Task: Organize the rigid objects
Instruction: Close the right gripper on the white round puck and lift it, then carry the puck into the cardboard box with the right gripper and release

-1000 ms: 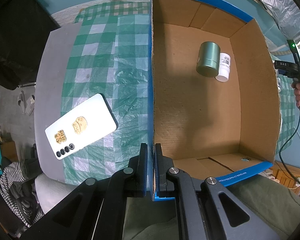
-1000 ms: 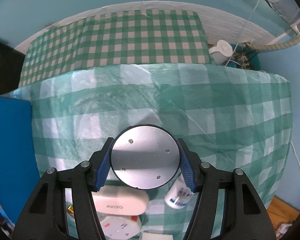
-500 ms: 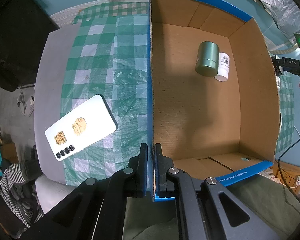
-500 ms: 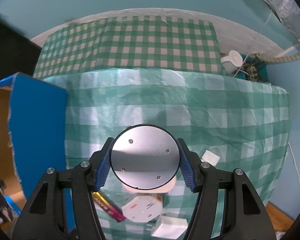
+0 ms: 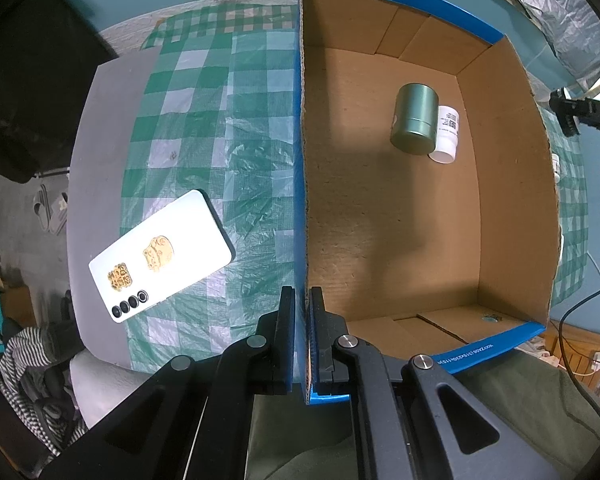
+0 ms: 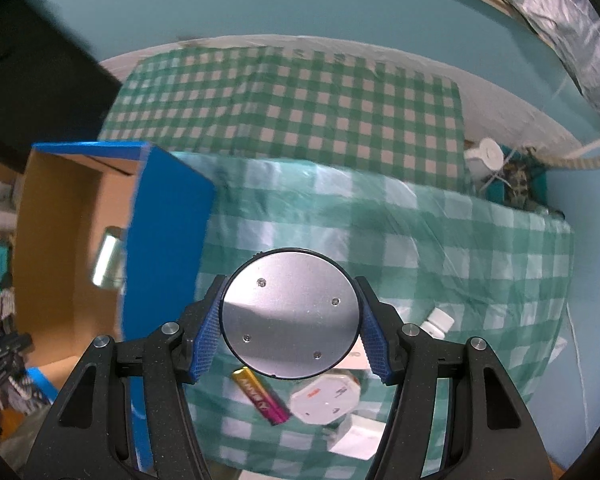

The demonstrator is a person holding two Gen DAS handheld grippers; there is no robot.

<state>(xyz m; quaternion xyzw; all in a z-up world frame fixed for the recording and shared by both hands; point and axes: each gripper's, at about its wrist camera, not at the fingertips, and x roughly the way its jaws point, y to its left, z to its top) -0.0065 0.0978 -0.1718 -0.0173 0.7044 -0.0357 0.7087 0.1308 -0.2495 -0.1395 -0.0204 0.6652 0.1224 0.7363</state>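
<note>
My right tongs [image 6: 290,326] grip the disc [image 6: 290,314], now lifted; box [image 6: 168,240] swings in left. Left tongs [image 5: 302,340] still pinch its wall.

Plenty of room in the box

We see bare floor in the cardboard box [image 5: 380,216]; only a green canister [image 5: 415,119] and white bottle [image 5: 446,134] crowd its far corner.

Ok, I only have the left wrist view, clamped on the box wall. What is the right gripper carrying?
Observer: The right gripper grips a round silver disc-shaped object between its blue fingers.
Operator: Is it over the box?
Observer: No, the cardboard box sits to its left in that view.
Operator: What remains on the cloth?
Observer: A battery, a white plug adapter and a small white bottle.
</note>
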